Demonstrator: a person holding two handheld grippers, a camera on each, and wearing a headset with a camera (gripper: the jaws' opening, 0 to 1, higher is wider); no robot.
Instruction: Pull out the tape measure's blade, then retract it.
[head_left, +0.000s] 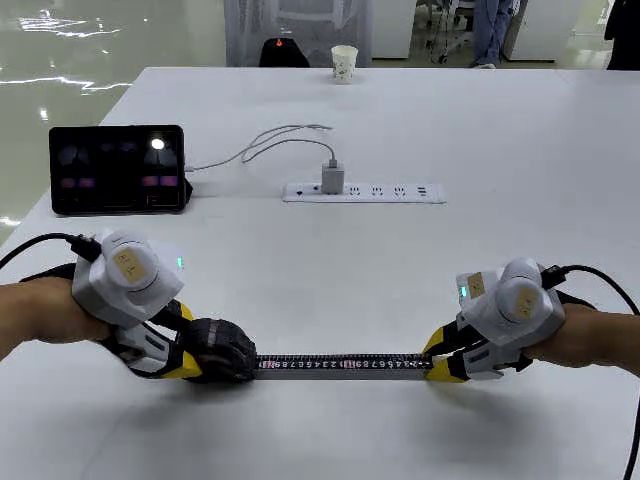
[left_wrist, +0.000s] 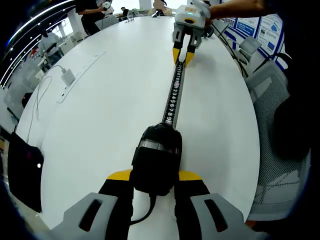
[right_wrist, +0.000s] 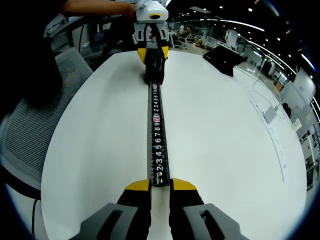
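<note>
Extension stage, judging by the length already drawn out. At near left: left gripper (head_left: 190, 345), yellow-tipped jaws clamped on black, rounded, rubbery-looking tape measure case (head_left: 222, 350), resting on white matte tabletop (head_left: 400, 250). Between the two grippers: dark, narrow, stiff-looking blade (head_left: 345, 363) with pale printed numerals, flat on the surface and straight. At near right: right gripper (head_left: 440, 357), pinched shut on the blade's free end. For a clean pull: hold case level, draw rightward along the blade's own line, avoid twist or lift to spare a kink. For retraction: ease back slowly, never let go outright; springy snap likely otherwise. Farther back, well apart: black glossy tablet (head_left: 117, 168), white power strip (head_left: 365, 192).
</note>
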